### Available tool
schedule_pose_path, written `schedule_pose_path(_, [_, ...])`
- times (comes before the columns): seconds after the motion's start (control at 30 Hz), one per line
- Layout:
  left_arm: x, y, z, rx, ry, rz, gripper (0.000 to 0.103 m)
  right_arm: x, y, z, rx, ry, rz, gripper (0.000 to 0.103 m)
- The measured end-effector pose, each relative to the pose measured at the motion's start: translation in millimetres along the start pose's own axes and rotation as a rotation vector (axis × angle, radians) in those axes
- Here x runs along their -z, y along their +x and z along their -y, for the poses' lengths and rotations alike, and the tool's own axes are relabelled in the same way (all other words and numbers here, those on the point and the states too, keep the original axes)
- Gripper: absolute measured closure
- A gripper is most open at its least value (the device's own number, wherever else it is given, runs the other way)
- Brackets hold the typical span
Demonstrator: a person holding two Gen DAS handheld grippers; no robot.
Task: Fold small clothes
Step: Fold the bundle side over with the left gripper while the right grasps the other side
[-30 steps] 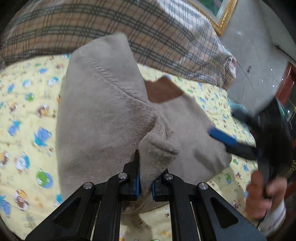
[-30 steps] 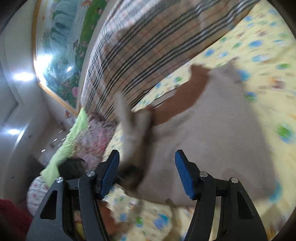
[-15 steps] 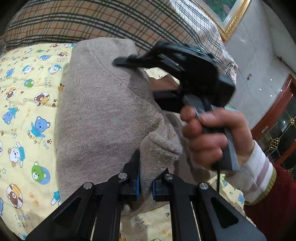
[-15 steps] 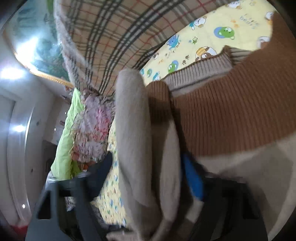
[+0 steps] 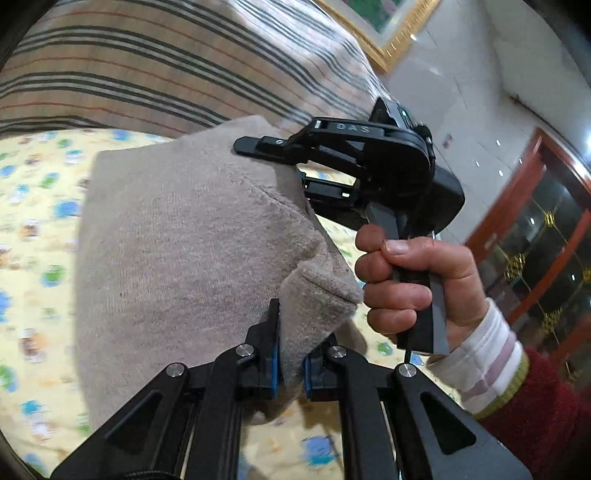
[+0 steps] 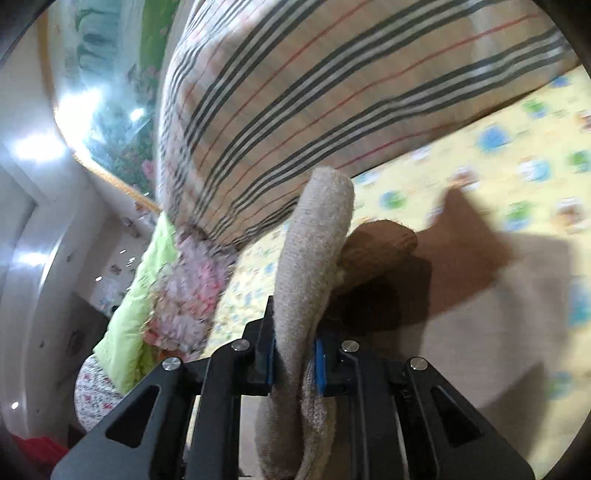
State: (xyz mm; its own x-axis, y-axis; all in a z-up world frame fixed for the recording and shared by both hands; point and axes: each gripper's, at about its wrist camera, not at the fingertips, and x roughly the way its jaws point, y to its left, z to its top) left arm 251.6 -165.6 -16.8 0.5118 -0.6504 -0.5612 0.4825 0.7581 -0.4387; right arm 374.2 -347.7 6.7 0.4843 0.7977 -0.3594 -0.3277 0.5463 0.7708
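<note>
A beige knit sweater (image 5: 177,240) with a brown ribbed part (image 6: 380,243) is held up above the yellow cartoon-print bedsheet (image 5: 40,229). My left gripper (image 5: 290,354) is shut on a thick fold at its lower edge. My right gripper (image 5: 291,164), held by a hand (image 5: 406,280), reaches over the sweater's upper right edge. In the right wrist view the right gripper (image 6: 293,356) has its jaws closing, and the blue pads press on a beige fold (image 6: 317,236) that stands up between them. The rest of the sweater hangs to the right.
A plaid quilt (image 5: 184,62) lies bunched along the back of the bed. Green and floral bedding (image 6: 159,295) is piled at the bed's far side. A framed painting (image 5: 380,26) hangs on the wall. A dark wooden cabinet (image 5: 535,229) stands to the right.
The right gripper swung in from the right onto the sweater's upper edge and its jaws closed on a fold. Both grippers and the sweater rose off the sheet.
</note>
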Motion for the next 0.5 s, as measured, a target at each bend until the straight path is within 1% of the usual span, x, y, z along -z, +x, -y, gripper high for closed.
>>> schedule_pose_path(0.1, [10,31,8,0.007,-0.012,-0.062,0.095,5,-20,31,0.095,0.037,-0.008,0.086])
schedule_pose_path(0.17, [18,48,11,-0.009,-0.023,-0.094,0.095,12,-27,53,0.144,0.068,-0.017,0.086])
schedule_pose_path(0.2, [19,51,11,-0.013,-0.025,-0.095,0.095,15,-30,61,0.153,0.082,-0.017,0.086])
schedule_pose_path(0.27, [17,54,14,-0.026,-0.020,-0.088,0.095,16,-33,69,0.141,0.087,0.002,0.086])
schedule_pose_path(0.37, [11,54,15,-0.047,-0.005,-0.075,0.095,11,-31,59,0.111,0.050,0.026,0.086])
schedule_pose_path(0.5, [12,55,15,-0.048,-0.025,-0.073,0.095,2,-25,57,0.106,0.030,0.026,0.086])
